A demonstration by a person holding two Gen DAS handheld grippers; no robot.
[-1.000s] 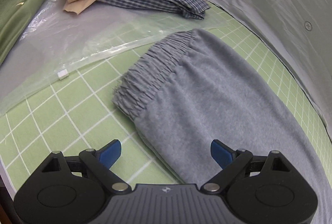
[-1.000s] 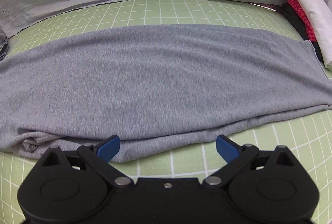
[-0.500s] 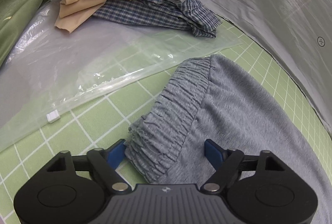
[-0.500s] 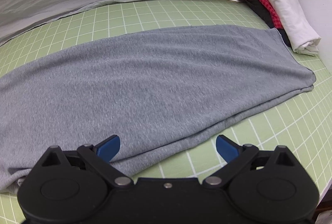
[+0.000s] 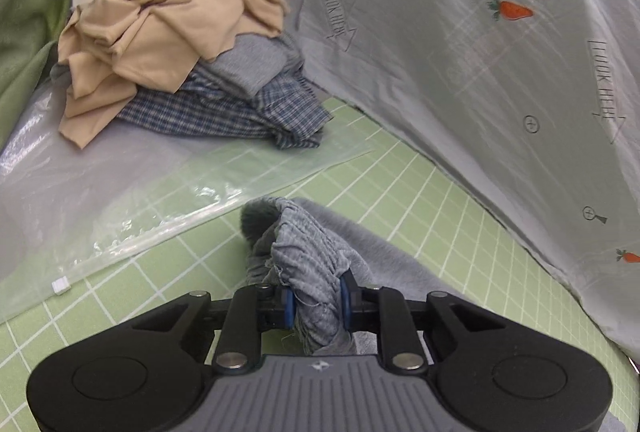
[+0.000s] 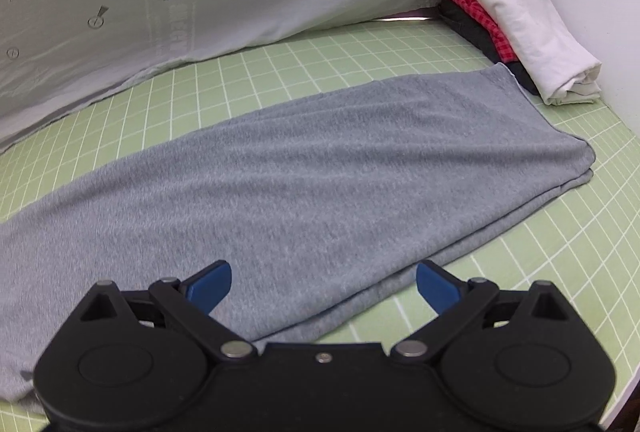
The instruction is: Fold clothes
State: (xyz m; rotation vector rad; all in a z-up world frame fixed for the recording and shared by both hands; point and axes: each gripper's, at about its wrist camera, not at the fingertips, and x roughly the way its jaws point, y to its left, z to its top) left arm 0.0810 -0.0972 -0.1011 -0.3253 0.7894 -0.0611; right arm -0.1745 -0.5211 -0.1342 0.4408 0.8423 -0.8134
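Grey sweatpants (image 6: 304, 167) lie folded lengthwise across the green grid mat (image 6: 360, 47), hems at the right. In the left wrist view their gathered elastic waistband (image 5: 304, 252) is bunched up and lifted off the mat, with my left gripper (image 5: 316, 302) shut on it. My right gripper (image 6: 324, 284) hovers open over the near edge of the pant legs, blue pads on either side of the fabric without touching it.
A heap of unfolded clothes, tan (image 5: 160, 31) over blue plaid (image 5: 240, 111), sits on a clear plastic bag (image 5: 120, 183) at the back left. Folded white, red and dark garments (image 6: 516, 23) are stacked at the back right. A carrot-print grey sheet (image 5: 480, 71) backs the mat.
My left gripper has closed on the waistband and raised it, bunching the cloth. My right gripper has shifted further right along the legs and stays open.
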